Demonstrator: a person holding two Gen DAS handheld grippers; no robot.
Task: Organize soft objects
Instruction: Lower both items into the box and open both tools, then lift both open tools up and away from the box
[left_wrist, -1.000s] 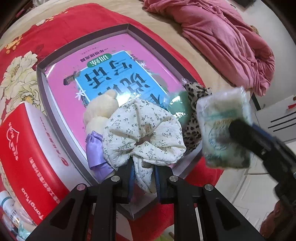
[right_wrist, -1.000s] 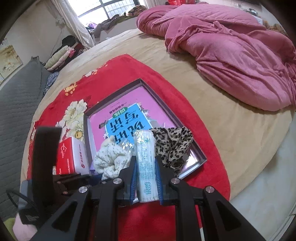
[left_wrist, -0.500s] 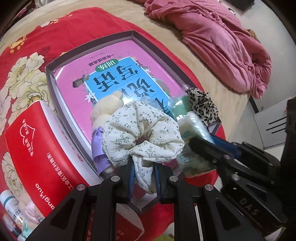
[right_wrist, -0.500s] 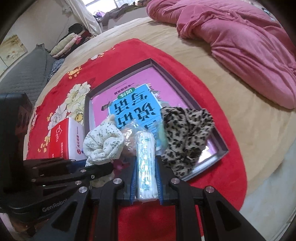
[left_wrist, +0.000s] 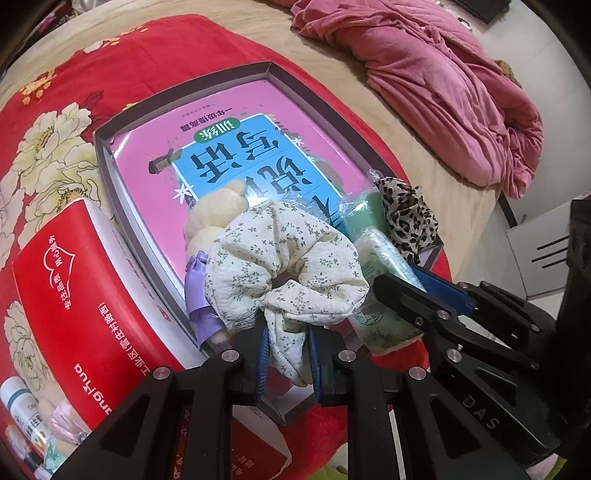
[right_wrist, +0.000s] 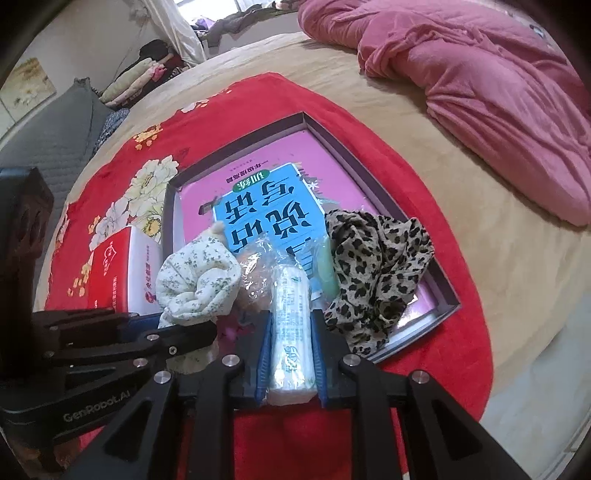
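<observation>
Soft objects are gathered at the 6 o'clock end of a shallow grey box (right_wrist: 373, 184) laid on a red floral blanket (right_wrist: 236, 103), with a pink book (left_wrist: 207, 155) lining it. A leopard-print scrunchie (right_wrist: 376, 266) is draped at 3 o'clock. A cream floral scrunchie (left_wrist: 280, 266) is clenched by the left gripper (left_wrist: 286, 354) at 7 o'clock, over a plush toy (left_wrist: 214, 218). A wrapped pack of cotton swabs (right_wrist: 291, 325) is seen between the pads of the right gripper (right_wrist: 291, 358), whose jaws are opening, beside a green packet (right_wrist: 325, 266)
</observation>
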